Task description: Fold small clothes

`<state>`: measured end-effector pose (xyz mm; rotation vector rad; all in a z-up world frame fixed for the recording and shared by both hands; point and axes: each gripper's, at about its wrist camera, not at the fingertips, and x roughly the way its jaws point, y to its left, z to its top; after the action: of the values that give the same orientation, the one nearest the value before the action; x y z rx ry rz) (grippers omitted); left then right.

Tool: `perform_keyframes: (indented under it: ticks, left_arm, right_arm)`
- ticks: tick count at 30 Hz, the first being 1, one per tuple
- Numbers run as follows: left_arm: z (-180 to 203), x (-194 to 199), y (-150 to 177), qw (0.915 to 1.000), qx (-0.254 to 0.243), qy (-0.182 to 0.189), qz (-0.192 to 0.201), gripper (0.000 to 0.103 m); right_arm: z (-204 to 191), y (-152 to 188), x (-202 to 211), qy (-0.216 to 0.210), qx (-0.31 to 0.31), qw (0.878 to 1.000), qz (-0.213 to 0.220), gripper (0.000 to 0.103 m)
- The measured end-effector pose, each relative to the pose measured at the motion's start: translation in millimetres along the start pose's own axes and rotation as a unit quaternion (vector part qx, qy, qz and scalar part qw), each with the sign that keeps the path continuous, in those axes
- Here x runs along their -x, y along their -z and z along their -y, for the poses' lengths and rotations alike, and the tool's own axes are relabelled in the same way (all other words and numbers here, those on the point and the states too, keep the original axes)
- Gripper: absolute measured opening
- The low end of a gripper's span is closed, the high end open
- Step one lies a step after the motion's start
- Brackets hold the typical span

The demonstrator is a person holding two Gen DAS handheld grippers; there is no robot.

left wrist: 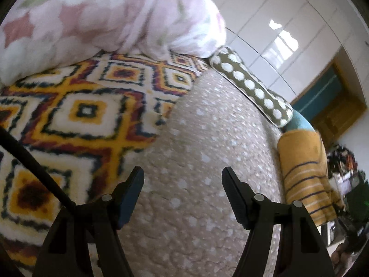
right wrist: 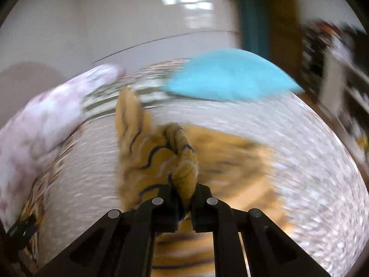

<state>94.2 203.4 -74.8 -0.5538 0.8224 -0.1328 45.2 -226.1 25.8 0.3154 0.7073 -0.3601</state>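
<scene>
Right wrist view first: our right gripper [right wrist: 184, 198] has its fingers clamped on a bunched fold of the mustard striped garment [right wrist: 184, 161], the knit standing up from between the pads and the rest of the cloth trailing away ahead and to both sides over the beige dotted bedspread [right wrist: 311, 161]. The picture is smeared, so we cannot tell how much of the garment is off the bed. A loose flap rises ahead and left of the fingers; beyond it lie a blue cushion [right wrist: 230, 76] and a pink floral quilt [right wrist: 46, 120].

From the left wrist view, our left gripper [left wrist: 182, 184] has its fingers spread wide with nothing between them, only bedspread below. The same garment [left wrist: 302, 168] lies well off to their right, its stripes crossing its length, which runs roughly away from us. A patterned rug-like blanket [left wrist: 80, 115] sits to the left.

We judge the next move turns on this: the free edge lies rightward of the empty left fingers.
</scene>
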Motion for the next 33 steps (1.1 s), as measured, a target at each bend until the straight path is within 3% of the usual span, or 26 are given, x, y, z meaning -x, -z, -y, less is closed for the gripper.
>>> perform_keyframes:
  ticks: [3, 6, 9, 14, 18, 22, 25, 29, 31, 33]
  left_arm:
    - [21, -2, 10, 0.9995, -0.031, 0.005, 0.0, 0.069]
    - [46, -5, 25, 0.9977, -0.067, 0.006, -0.011, 0.069]
    - [77, -9, 41, 0.9933, -0.109, 0.012, -0.036, 0.069]
    - [144, -15, 75, 0.9771, -0.196, 0.034, -0.077, 0.07]
    - [197, -30, 94, 0.9658, -0.224, 0.063, -0.114, 0.071]
    - [252, -35, 118, 0.949, -0.284, 0.081, -0.109, 0.073]
    - [289, -30, 144, 0.927, -0.349, 0.097, -0.099, 0.081]
    - [318, -42, 174, 0.9046, -0.405, 0.087, -0.101, 0.081]
    - [327, -54, 190, 0.8919, -0.434, 0.069, -0.107, 0.075]
    - [333, -63, 203, 0.8786, -0.466, 0.029, -0.1, 0.032]
  right_arm:
    - [66, 19, -11, 0.025, -0.067, 0.997, -0.033, 0.007]
    - [108, 41, -14, -0.01, -0.124, 0.991, -0.051, 0.007]
    - [113, 51, -10, -0.043, -0.131, 0.989, -0.047, 0.007]
    - [117, 64, -3, -0.087, -0.138, 0.986, -0.042, 0.007]
    - [136, 68, -7, -0.121, -0.156, 0.979, -0.043, 0.007]
    - [153, 67, -10, -0.169, -0.168, 0.97, -0.048, 0.009]
    - [166, 69, -5, -0.186, -0.17, 0.967, -0.04, 0.018]
    - [176, 75, 12, -0.194, -0.157, 0.968, -0.023, 0.026]
    - [183, 81, 20, -0.19, -0.15, 0.97, -0.02, 0.026]
    - [189, 87, 29, -0.185, -0.141, 0.972, -0.017, 0.026]
